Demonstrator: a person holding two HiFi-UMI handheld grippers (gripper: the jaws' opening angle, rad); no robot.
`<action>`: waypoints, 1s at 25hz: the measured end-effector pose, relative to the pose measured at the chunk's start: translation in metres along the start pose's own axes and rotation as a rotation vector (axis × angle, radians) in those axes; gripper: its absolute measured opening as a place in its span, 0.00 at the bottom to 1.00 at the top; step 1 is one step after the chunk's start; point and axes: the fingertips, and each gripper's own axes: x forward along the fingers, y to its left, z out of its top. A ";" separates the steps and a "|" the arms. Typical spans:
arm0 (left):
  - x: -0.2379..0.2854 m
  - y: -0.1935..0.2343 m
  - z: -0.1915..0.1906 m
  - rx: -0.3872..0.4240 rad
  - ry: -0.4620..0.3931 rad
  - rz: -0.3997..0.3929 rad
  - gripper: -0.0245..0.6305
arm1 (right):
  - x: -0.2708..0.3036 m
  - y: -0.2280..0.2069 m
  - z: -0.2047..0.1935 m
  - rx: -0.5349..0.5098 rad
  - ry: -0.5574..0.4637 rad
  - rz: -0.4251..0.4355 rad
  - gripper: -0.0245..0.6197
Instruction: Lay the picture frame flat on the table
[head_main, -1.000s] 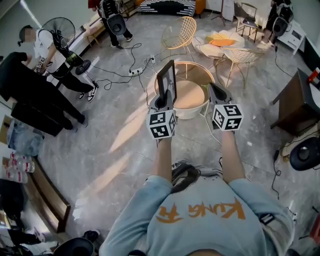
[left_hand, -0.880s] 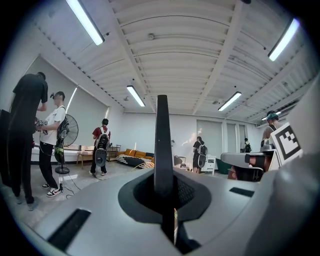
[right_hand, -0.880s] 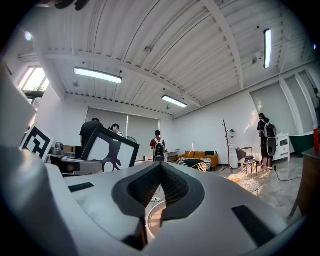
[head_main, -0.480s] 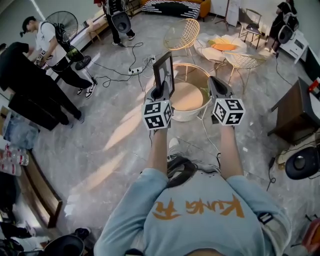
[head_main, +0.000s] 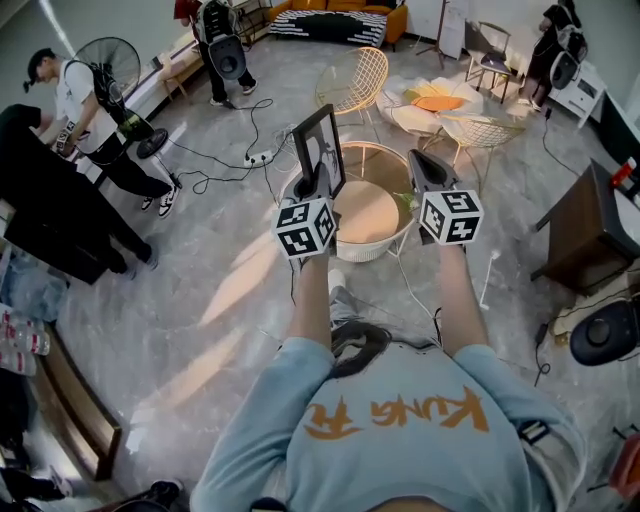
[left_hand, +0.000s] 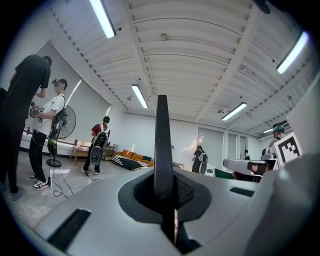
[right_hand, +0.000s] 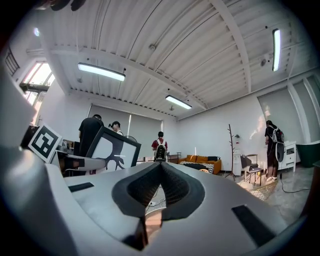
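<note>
A black picture frame with a white picture stands upright in my left gripper, which is shut on its lower edge. It hangs over the near left rim of a round wooden table with a white wire base. In the left gripper view the frame shows edge-on between the pressed pads. My right gripper is shut with nothing in it, level beside the left one, over the table's near right rim. From the right gripper view the frame faces me at the left.
Two wire chairs and a low table with cushions stand beyond the round table. Cables cross the floor at the left. Several people and a fan are at the far left. A dark cabinet stands right.
Both grippers, with the frame still in the left one, have moved forward to the round table, which now lies closer beneath them. The frame stays upright.
</note>
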 end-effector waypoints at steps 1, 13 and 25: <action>0.009 0.005 -0.002 -0.005 0.005 -0.002 0.08 | 0.009 -0.002 -0.003 0.000 0.006 -0.001 0.03; 0.143 0.086 -0.052 -0.094 0.141 -0.013 0.08 | 0.143 -0.039 -0.061 0.031 0.135 -0.040 0.03; 0.278 0.154 -0.131 -0.153 0.361 -0.038 0.08 | 0.285 -0.093 -0.129 0.097 0.308 -0.098 0.03</action>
